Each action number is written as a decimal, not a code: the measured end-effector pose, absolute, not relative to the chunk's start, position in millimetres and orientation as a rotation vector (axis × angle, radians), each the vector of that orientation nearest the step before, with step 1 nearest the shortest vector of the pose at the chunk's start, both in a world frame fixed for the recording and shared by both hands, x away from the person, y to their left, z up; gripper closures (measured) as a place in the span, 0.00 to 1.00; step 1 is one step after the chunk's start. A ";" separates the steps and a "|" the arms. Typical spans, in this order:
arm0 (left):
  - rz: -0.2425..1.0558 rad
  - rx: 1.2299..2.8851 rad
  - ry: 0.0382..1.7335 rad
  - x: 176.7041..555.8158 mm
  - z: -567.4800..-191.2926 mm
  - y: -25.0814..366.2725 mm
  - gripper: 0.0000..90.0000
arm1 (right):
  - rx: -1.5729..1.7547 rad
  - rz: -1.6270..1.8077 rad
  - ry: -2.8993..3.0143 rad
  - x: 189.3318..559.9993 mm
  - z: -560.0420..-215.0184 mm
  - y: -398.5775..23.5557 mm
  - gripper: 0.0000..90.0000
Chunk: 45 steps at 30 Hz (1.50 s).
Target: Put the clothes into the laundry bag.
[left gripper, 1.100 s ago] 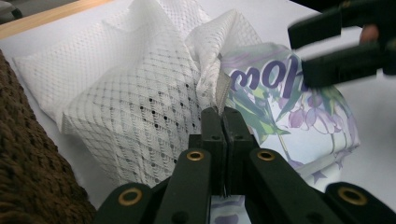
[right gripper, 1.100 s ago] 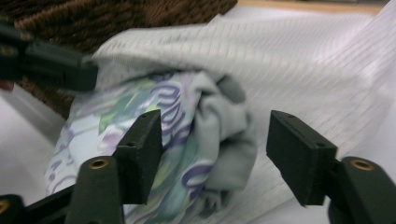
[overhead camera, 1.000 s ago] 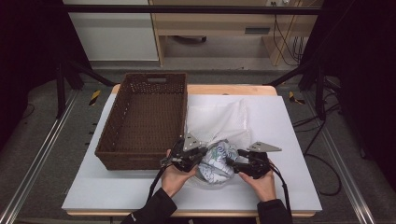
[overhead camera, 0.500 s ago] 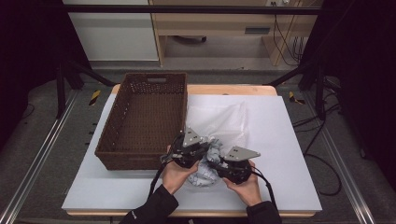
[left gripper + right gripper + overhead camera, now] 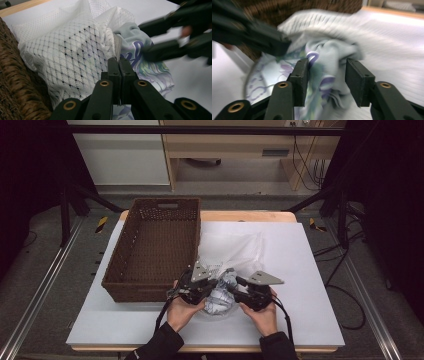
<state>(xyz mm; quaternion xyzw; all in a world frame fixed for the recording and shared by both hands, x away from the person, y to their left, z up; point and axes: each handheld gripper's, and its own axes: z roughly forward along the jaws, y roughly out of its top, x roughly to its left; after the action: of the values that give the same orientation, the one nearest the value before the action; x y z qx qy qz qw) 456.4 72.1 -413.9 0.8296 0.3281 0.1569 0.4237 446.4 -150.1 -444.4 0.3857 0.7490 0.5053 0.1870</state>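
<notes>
On table (image 5: 310, 270): 1 basket (image 5: 155, 245), 1 mesh bag (image 5: 75, 50), 1 printed cloth (image 5: 324, 65).

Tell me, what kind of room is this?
Probably a lab or recording workshop, not a home: a white-topped table fenced by dark metal framing, loose cables on the floor, and wooden office furniture behind.

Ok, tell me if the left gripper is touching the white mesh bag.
Touching. In the left gripper view the left gripper has its jaws pressed together on the hemmed edge of the white mesh bag, with no gap between pads and fabric.
</notes>
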 end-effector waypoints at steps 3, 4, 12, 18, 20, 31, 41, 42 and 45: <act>0.407 2.081 0.818 456.0 -414.4 70.6 0.98 | 1.097 1.440 2.051 437.5 -438.3 -167.6 0.59; 0.421 2.089 0.813 455.7 -415.1 70.1 0.98 | 1.136 1.403 2.039 430.6 -439.8 -181.7 0.62; 0.419 2.074 0.813 456.3 -416.4 70.2 0.98 | 1.207 1.194 2.223 440.0 -482.7 -163.9 0.69; 0.408 2.065 0.817 457.2 -415.5 70.4 0.98 | 1.264 1.145 2.269 446.5 -486.1 -159.8 1.00; 0.408 2.057 0.821 457.7 -415.2 70.1 0.98 | 1.267 1.174 2.246 442.8 -480.3 -167.5 1.00; 0.383 2.031 0.823 456.5 -411.8 67.9 0.98 | 1.234 1.218 2.165 414.6 -451.3 -205.4 1.00; 0.356 2.074 0.783 453.8 -418.9 50.3 0.98 | 1.238 1.178 2.088 405.9 -459.6 -225.0 0.79; 0.354 2.076 0.787 454.8 -418.1 51.0 0.98 | 1.219 1.209 2.043 406.4 -452.7 -223.7 0.75; 0.364 2.074 0.793 456.2 -415.3 52.3 0.98 | 1.176 1.298 2.012 411.7 -440.7 -218.8 0.64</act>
<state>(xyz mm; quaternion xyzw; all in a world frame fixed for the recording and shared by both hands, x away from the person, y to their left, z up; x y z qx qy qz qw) 456.2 52.3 -415.3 0.8316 0.3182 0.1459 0.4311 411.7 -218.8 -440.7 0.4285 0.7332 0.4729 0.2347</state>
